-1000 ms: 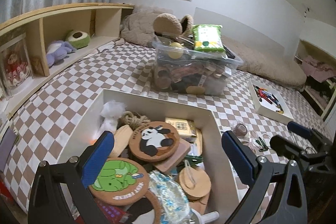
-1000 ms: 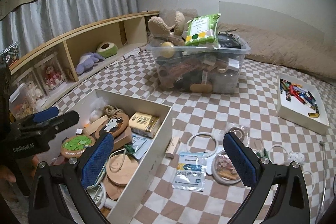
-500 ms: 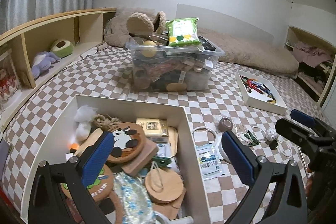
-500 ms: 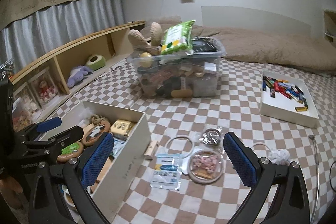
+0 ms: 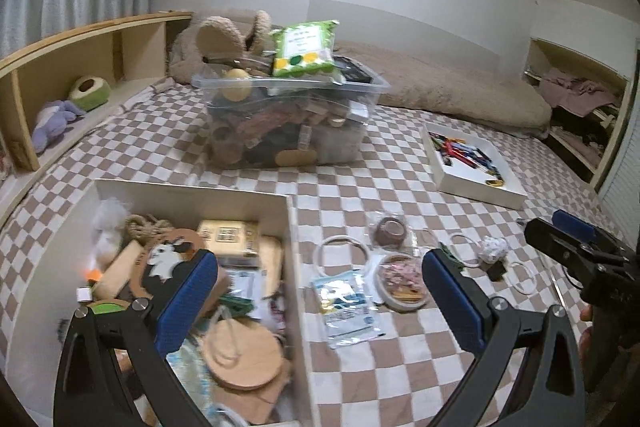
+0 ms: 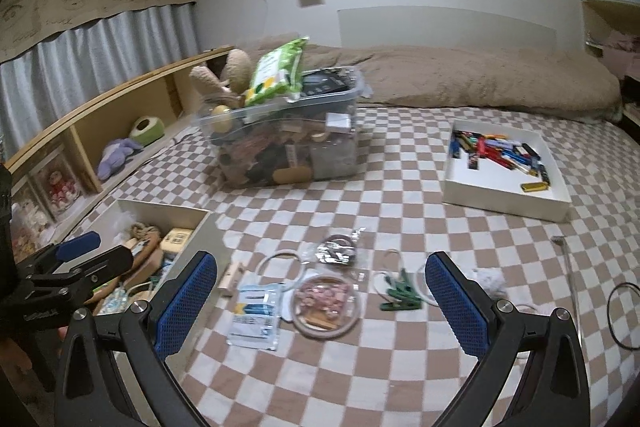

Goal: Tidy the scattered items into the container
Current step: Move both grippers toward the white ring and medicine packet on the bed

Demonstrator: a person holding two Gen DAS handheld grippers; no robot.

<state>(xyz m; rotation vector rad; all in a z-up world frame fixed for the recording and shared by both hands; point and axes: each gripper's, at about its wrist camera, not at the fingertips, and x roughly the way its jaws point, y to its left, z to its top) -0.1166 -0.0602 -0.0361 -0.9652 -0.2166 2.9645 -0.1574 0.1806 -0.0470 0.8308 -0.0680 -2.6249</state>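
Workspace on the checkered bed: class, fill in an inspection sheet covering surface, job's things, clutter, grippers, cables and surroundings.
Surface: checkered bedspread.
Job's things: white box, partly filled; blue-white packet, round dish, green clips, white ring loose beside it.
Clutter: clear bin, overfull; white tray of colourful small items.
Grippers: left gripper and right gripper both open, empty.
Cables: thin black loop at right edge.
Surroundings: wooden shelf with plush toys; curtain.
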